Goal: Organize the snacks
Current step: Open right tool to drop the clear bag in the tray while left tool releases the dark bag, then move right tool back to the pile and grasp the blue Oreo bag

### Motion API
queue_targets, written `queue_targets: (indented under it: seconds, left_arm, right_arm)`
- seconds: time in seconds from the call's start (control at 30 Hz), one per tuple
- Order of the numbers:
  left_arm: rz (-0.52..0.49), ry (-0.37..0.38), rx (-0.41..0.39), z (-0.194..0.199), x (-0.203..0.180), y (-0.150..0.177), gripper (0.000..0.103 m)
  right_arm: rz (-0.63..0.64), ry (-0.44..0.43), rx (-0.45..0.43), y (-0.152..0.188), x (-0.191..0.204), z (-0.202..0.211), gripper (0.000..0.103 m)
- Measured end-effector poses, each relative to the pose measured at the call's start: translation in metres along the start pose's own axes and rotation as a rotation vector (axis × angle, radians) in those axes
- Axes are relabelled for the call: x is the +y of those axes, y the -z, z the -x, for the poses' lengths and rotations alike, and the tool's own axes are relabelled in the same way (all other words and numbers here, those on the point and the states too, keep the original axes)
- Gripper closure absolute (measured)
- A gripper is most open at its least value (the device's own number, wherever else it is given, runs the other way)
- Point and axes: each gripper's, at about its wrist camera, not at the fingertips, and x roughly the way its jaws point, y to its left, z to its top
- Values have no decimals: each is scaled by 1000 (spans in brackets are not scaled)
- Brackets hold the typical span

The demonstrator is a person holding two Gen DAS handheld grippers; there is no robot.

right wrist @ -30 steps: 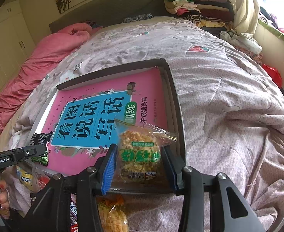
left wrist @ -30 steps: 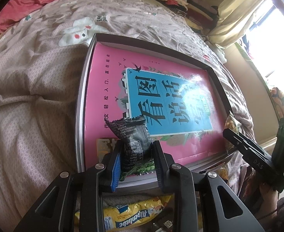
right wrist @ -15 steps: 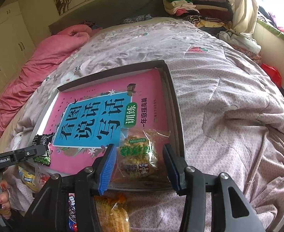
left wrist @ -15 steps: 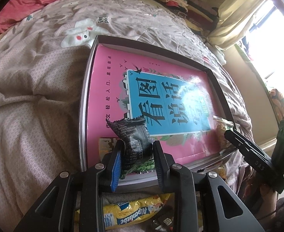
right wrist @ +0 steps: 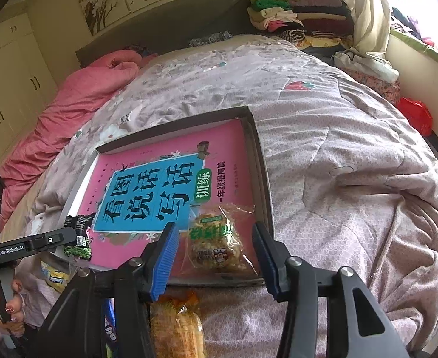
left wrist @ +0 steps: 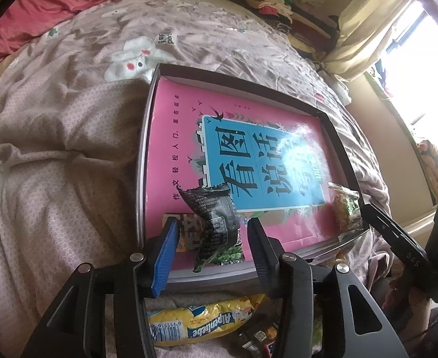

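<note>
Snacks lie at both near corners of the shallow dark-rimmed cardboard tray (left wrist: 335,137) that sits on the mauve patterned quilt (left wrist: 55,149), lined with a glossy pink book with a blue title panel (left wrist: 257,167). My left gripper (left wrist: 211,246) is opening: its jaws stand clear of the crumpled black foil snack packet with green print (left wrist: 219,226), which rests between them on the book at the tray's seven o'clock corner, touching neither pad. My right gripper (right wrist: 216,252) is opening too, its blue-padded fingers (right wrist: 163,256) apart on either side of the clear-wrapped golden puffed cake with a green label (right wrist: 219,238), which lies flat at the tray's five o'clock corner, just inside the rim. Outside the tray's near edge, at six o'clock, lie a yellow Alpenliebe candy bag (left wrist: 204,322) and an orange crinkly packet (right wrist: 177,325) on the quilt.
</note>
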Motion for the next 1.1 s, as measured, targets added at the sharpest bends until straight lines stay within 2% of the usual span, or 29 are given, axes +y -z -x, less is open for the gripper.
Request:
queue_targets:
  seconds: [0.1,0.23,0.67,0.97,1.1]
  left_arm:
    - [5,4,-9,6,0,-1,50]
    - [9,17,-28,16,-1,-3,41]
    - [-7,37,-89,50,-9,-1,28]
    - [-41,10,-111,65,-16,6,24]
    - [-46,15,-113,71,-17,11,23]
  right_arm:
    - [0,-6,-11,0,1,5,52]
    - [1,-20,-24,-1,2,13,50]
    - [25,-58,-67,0,11,40,45]
    - [56,-77,-81,4,21,55,45]
    - [65,-88,-86,7,25,61,40]
